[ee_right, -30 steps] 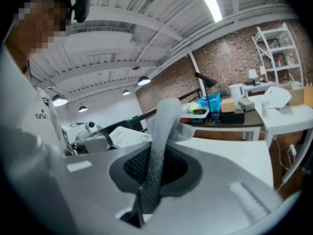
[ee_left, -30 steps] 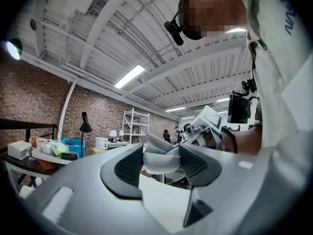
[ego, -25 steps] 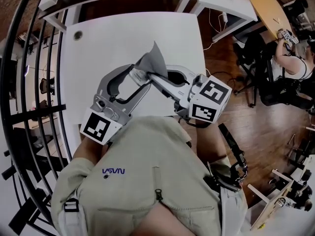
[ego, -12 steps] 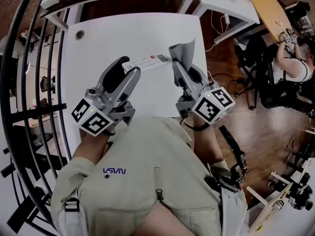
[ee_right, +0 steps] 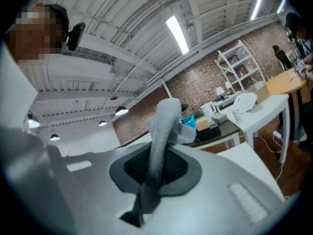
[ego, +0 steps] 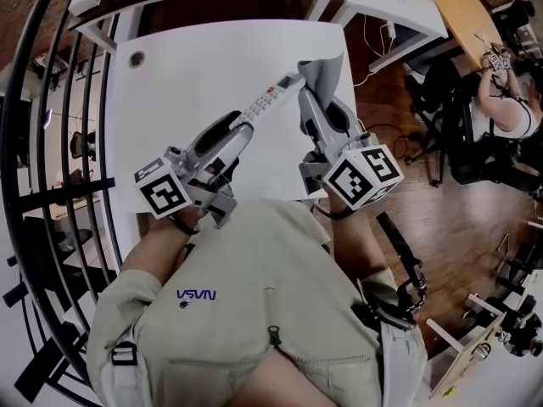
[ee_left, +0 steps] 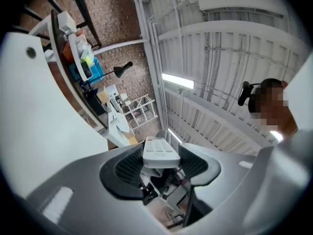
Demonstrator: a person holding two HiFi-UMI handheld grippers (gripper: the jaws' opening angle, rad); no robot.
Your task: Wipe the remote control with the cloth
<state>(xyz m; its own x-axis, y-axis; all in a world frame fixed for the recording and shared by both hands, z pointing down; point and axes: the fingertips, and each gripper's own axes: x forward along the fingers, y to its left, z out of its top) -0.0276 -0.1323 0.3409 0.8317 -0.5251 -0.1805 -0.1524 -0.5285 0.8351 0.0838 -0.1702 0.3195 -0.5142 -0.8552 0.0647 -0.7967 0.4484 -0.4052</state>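
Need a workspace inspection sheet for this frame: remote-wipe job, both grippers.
Surface: white table, bare apart from a grommet hole.
Job's things: remote control held above the table, its tip near the cloth.
Clutter: nothing seen.
Grippers: left gripper shut on the remote control; right gripper shut on the cloth.
Cables: white cable on the floor past the table's right edge.
Surroundings: black railing at left; wood floor and a seated person at right.

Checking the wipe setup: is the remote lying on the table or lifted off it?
Lifted. The left gripper clamps one end of the remote control, whose far end sticks out in the air above the table.
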